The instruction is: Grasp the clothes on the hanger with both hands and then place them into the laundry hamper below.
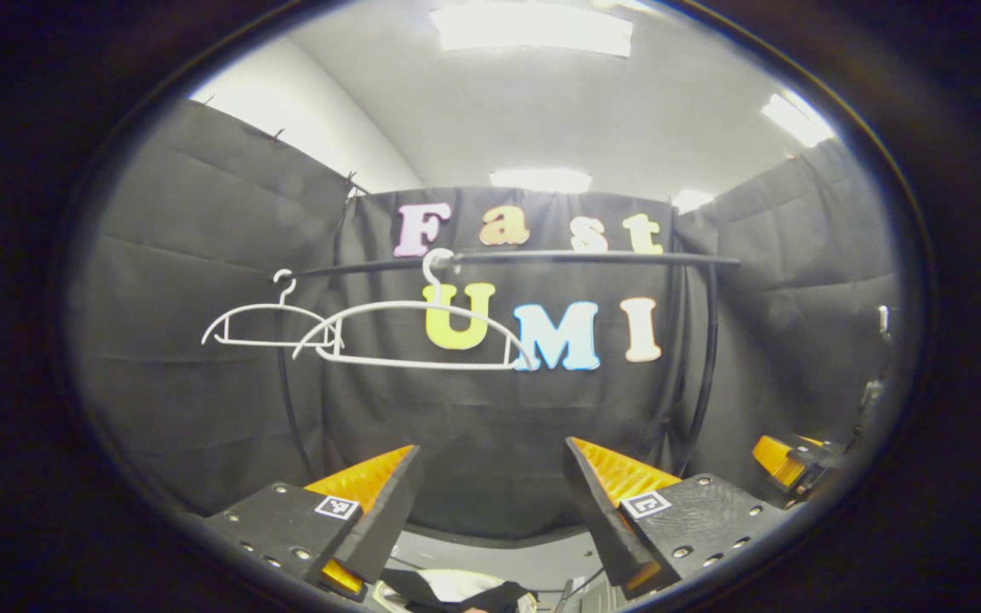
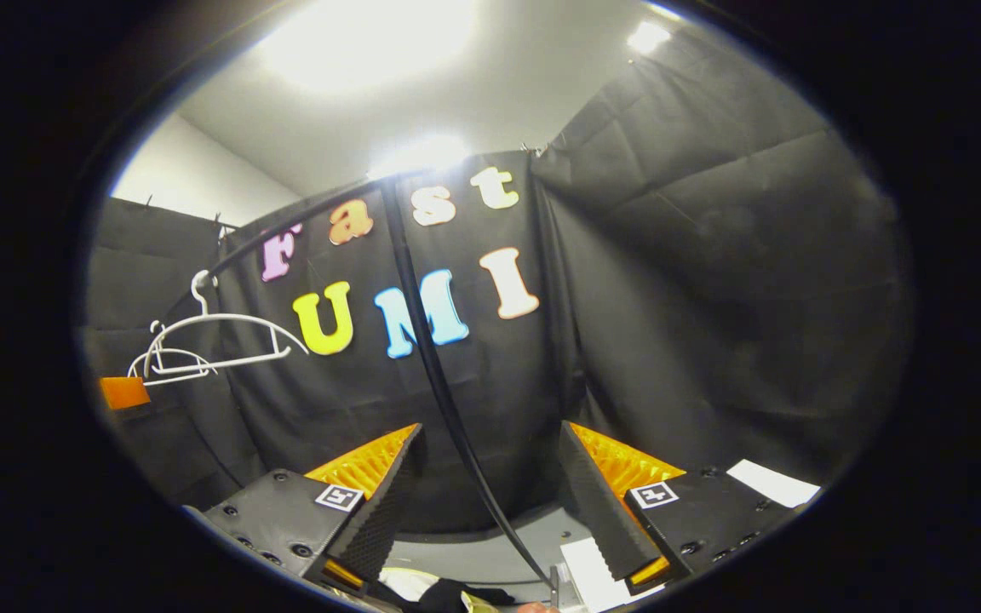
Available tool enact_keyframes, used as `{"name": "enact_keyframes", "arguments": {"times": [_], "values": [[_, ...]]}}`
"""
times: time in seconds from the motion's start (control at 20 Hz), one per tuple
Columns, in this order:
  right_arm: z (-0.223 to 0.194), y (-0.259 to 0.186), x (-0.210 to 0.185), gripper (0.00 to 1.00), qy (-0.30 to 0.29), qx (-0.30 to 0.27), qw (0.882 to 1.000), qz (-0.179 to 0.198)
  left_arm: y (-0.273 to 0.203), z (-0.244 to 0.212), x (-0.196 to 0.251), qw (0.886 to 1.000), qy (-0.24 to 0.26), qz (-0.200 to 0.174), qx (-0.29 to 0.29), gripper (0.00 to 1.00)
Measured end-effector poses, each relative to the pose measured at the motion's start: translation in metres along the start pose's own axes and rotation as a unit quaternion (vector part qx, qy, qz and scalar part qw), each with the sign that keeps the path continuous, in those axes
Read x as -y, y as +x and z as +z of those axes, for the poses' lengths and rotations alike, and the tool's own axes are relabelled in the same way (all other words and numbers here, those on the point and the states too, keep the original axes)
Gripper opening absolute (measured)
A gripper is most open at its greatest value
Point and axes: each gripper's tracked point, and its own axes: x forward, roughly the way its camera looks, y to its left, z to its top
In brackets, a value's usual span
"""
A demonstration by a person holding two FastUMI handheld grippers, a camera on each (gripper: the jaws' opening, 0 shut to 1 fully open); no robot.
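In the left gripper view the left claw stood released, its two orange-faced fingers spread wide apart with nothing between them, aimed at the black booth wall. Ahead and above, a dark rail ran across the wall, and two bare white hangers hung from it: the nearer hanger by its hook near the rail's middle, the farther hanger off to its left. Low between the fingers, at the bottom edge, a bundle of dark and pale clothes lay bunched; whether it sat inside the hamper could not be told. The right claw showed at the far right edge as a bit of orange.

In the right gripper view the right claw was likewise released, fingers wide apart and empty. The rack's dark upright pole crossed between them farther back. The clothes showed again at the bottom edge
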Motion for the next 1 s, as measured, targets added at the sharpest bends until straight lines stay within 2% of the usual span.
{"name": "enact_keyframes", "arguments": {"times": [0.05, 0.1, 0.15, 0.2, 0.25, 0.35, 0.4, 0.45, 0.65, 1.0], "values": [[0.003, -0.001, -0.004, 0.92, -0.006, 0.006, 1.0, 0.005, -0.007, 0.011, -0.001, 1.0, -0.007, -0.005, 0.01, 0.95], [0.005, -0.002, -0.008, 0.92, -0.015, 0.008, 1.0, 0.004, -0.015, 0.021, -0.007, 1.0, -0.01, -0.01, 0.019, 0.95], [0.008, -0.003, -0.013, 0.98, -0.025, 0.01, 1.0, 0.005, -0.02, 0.029, -0.013, 1.0, -0.01, -0.014, 0.025, 0.95], [0.011, -0.006, -0.019, 0.98, -0.035, 0.015, 0.999, 0.009, -0.027, 0.036, -0.023, 0.999, -0.008, -0.013, 0.033, 0.95], [0.016, -0.008, -0.023, 0.92, -0.044, 0.021, 0.999, 0.008, -0.031, 0.041, -0.035, 0.999, -0.006, -0.009, 0.038, 0.95], [0.021, -0.013, -0.025, 0.92, -0.063, 0.033, 0.997, 0.002, -0.037, 0.041, -0.062, 0.999, -0.006, 0.001, 0.036, 0.95], [0.023, -0.014, -0.026, 0.98, -0.074, 0.04, 0.996, -0.004, -0.04, 0.04, -0.075, 0.999, -0.008, 0.006, 0.037, 0.95], [0.023, -0.014, -0.026, 0.97, -0.085, 0.044, 0.995, -0.011, -0.043, 0.037, -0.089, 0.999, -0.009, 0.011, 0.036, 0.95], [0.007, -0.02, -0.034, 0.98, -0.099, 0.024, 0.994, -0.025, -0.058, 0.021, -0.137, 0.999, -0.005, 0.023, 0.026, 0.95], [-0.002, -0.016, -0.065, 0.98, -0.097, 0.02, 0.995, -0.029, -0.054, 0.0, -0.174, 1.0, 0.0, 0.015, 0.012, 0.95]]}}
